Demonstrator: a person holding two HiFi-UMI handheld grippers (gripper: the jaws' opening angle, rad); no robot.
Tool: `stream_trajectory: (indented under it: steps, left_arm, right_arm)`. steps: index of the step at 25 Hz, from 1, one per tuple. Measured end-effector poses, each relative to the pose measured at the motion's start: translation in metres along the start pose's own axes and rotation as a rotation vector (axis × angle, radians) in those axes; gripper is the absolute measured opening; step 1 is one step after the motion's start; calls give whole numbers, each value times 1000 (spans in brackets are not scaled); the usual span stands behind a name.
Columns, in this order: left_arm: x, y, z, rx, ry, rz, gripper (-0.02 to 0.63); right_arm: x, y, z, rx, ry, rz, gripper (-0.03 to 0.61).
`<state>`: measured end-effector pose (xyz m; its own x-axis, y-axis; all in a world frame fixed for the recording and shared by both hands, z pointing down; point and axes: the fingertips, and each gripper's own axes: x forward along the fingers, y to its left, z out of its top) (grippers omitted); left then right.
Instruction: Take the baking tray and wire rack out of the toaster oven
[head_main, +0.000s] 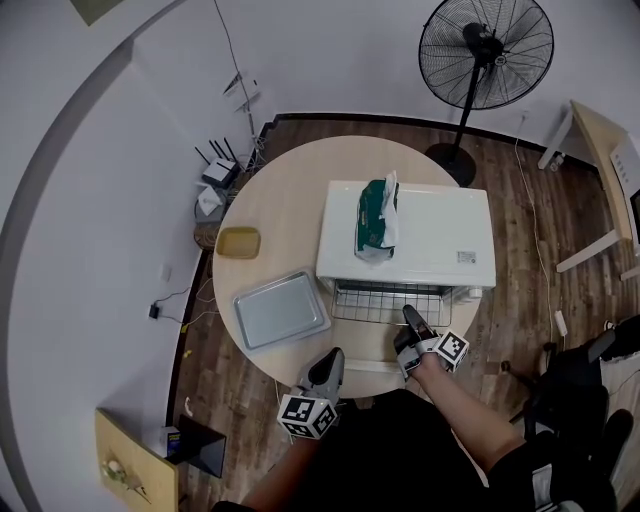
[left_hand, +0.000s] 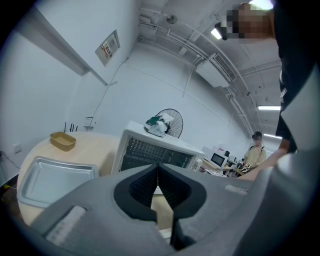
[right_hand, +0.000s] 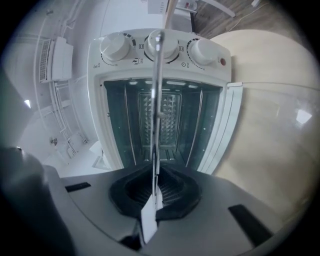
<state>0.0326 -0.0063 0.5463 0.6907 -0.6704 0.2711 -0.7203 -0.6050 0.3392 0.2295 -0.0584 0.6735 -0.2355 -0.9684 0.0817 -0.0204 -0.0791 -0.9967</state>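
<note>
Nearest us, the left gripper (head_main: 330, 358) hovers in front of the toaster oven (head_main: 405, 235), jaws pressed together on nothing. The right gripper (head_main: 411, 317) is clamped on the wire rack (head_main: 385, 300), which juts partway out of the oven's open mouth. The baking tray (head_main: 280, 310) lies on the table (head_main: 285, 190), just left of the oven.

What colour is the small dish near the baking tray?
The small dish is tan; the head view shows it best.
</note>
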Motion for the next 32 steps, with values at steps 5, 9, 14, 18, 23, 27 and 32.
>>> stream_trajectory:
  steps: [5, 9, 14, 18, 23, 27, 32]
  left_arm:
    - [0, -10, -12, -7, 2, -2, 18]
    - [-2, -17, -21, 3, 4, -11, 18]
    - [-8, -13, -22, 2, -1, -16, 18]
    - [-15, -6, -23, -3, 3, -16, 18]
    - [-20, 3, -29, -8, 22, -16, 18]
    - [-22, 8, -33, -9, 35, -19, 18]
    - [-20, 13, -35, -9, 41, -25, 18]
  right_arm:
    - [-5, -1, -3, 7, 18, 18, -2]
    - [-10, -1, -10, 22, 16, 39, -2]
    - [-21, -1, -18, 21, 24, 48, -2]
    - [-31, -1, -26, -6, 44, 40, -2]
    - [-39, -1, -35, -14, 37, 32, -2]
    - [-45, 1, -39, -9, 31, 37, -2]
    - [-55, -2, -44, -9, 42, 39, -2]
